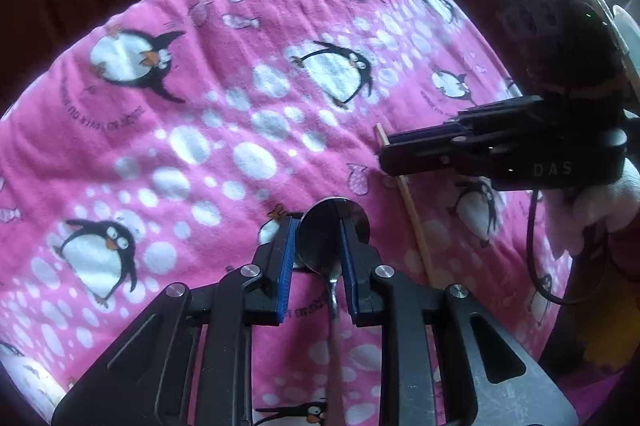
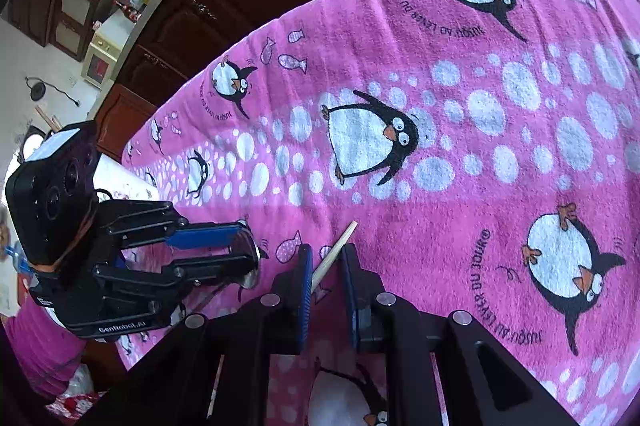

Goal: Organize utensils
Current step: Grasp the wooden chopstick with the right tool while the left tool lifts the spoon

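On the left, a spoon (image 1: 334,226) is pinched at the bowl by the left gripper (image 1: 318,246), its handle trailing back beneath the jaws, just above the pink penguin cloth (image 1: 200,106). To the right, a wooden chopstick (image 2: 334,254) is flanked by the right gripper (image 2: 326,266); whether it is clamped cannot be told. Both utensils are brought close together, probably so that they can be laid side by side.

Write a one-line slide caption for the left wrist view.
Left gripper grips a metal spoon by its bowl above the pink penguin cloth, while the right gripper holds a wooden chopstick.
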